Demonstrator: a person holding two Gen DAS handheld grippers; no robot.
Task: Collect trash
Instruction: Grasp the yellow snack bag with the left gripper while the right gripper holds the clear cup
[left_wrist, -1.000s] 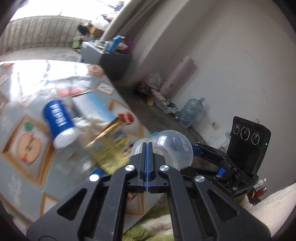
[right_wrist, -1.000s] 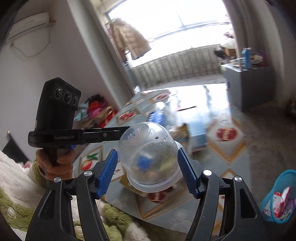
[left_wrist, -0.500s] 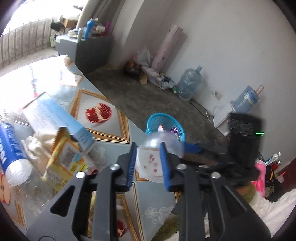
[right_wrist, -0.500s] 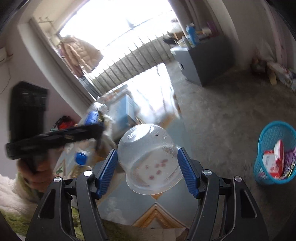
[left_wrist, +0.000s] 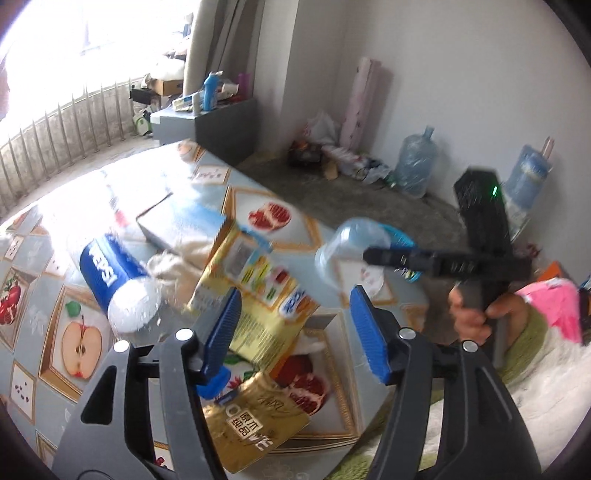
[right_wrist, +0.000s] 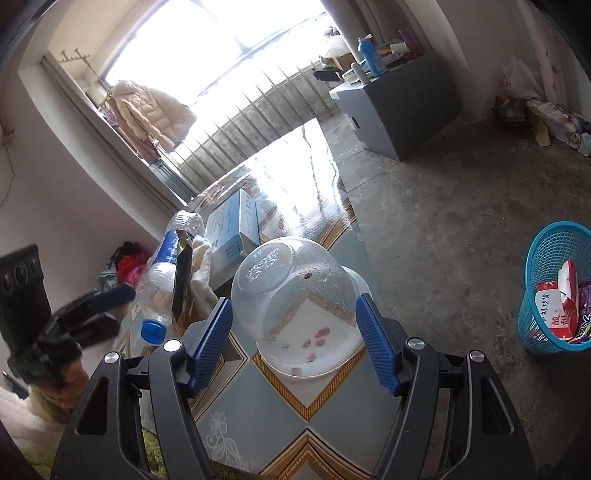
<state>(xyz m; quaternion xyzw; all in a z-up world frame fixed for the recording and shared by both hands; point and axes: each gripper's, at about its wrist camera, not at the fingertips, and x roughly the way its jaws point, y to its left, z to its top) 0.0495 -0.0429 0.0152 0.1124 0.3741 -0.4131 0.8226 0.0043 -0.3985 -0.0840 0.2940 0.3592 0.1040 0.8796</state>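
Note:
My left gripper (left_wrist: 295, 328) hangs over the table (left_wrist: 81, 339), its jaws opening. A yellow carton (left_wrist: 255, 291) lies just ahead of the blue pads (left_wrist: 221, 325), and neither pad presses on it. Around the carton lie a Pepsi bottle (left_wrist: 110, 273), a blue box (left_wrist: 181, 225), a white tissue (left_wrist: 173, 262) and a gold packet (left_wrist: 251, 424). My right gripper (right_wrist: 293, 332) is shut on a clear plastic bowl (right_wrist: 295, 295), bottom up, low over the table's corner (right_wrist: 295, 398). The same bowl (left_wrist: 343, 243) shows in the left wrist view.
A blue basket (right_wrist: 554, 288) holding wrappers stands on the concrete floor right of the table. A grey cabinet (right_wrist: 399, 107) is further back. Water jugs (left_wrist: 417, 170) and bags line the far wall. The person's green sleeve (left_wrist: 524, 343) is at the near right.
The left gripper went from shut to open and swung back over the trash on the table. The right gripper came down with the bowl and rolled, and now sits low over the table's corner.

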